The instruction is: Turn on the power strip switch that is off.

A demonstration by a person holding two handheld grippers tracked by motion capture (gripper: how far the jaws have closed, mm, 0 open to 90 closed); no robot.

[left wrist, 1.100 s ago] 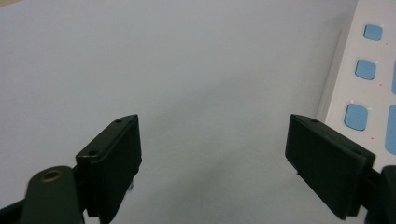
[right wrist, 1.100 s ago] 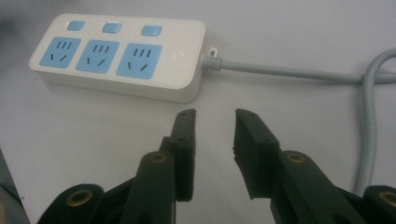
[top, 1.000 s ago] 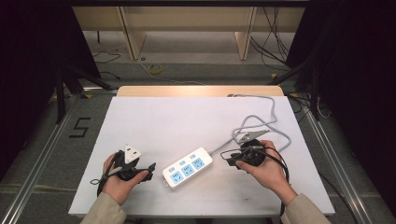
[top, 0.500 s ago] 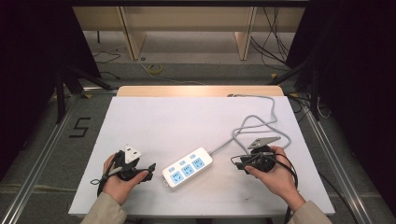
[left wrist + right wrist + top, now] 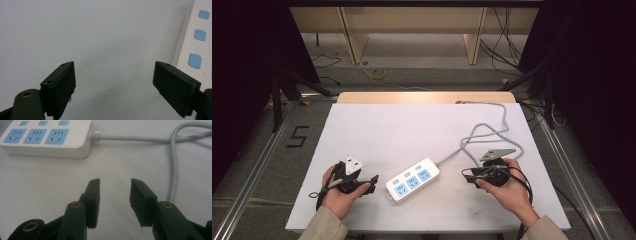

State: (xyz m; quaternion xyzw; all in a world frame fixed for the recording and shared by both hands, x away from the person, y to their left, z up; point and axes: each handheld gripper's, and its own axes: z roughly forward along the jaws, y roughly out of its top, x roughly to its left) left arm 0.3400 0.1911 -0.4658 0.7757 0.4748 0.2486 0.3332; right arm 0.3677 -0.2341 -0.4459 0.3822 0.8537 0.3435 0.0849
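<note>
A white power strip [image 5: 412, 179] with blue sockets lies slantwise on the white table [image 5: 412, 125], and its grey cable [image 5: 492, 132] loops off to the back right. My left gripper [image 5: 372, 183] rests just left of the strip, open, with bare table between its jaws [image 5: 113, 64]; the strip's edge [image 5: 197, 37] shows at the right of its view. To the right of the strip is my right gripper [image 5: 465, 175], pointing at the strip [image 5: 47, 138]. Its jaws [image 5: 115, 180] have just been opening and stand open with nothing between them. The cable [image 5: 175, 157] runs past on its right.
A wooden strip [image 5: 427, 97] borders the table's far edge. The cable's loops lie on the right back part of the table, close behind my right hand. A floor marking shaped like a 5 [image 5: 297, 136] sits left of the table. Dark stands flank both sides.
My right gripper has drawn back to the right, away from the cable by the strip's end, and its jaws have spread. The left gripper and the strip have not moved.
</note>
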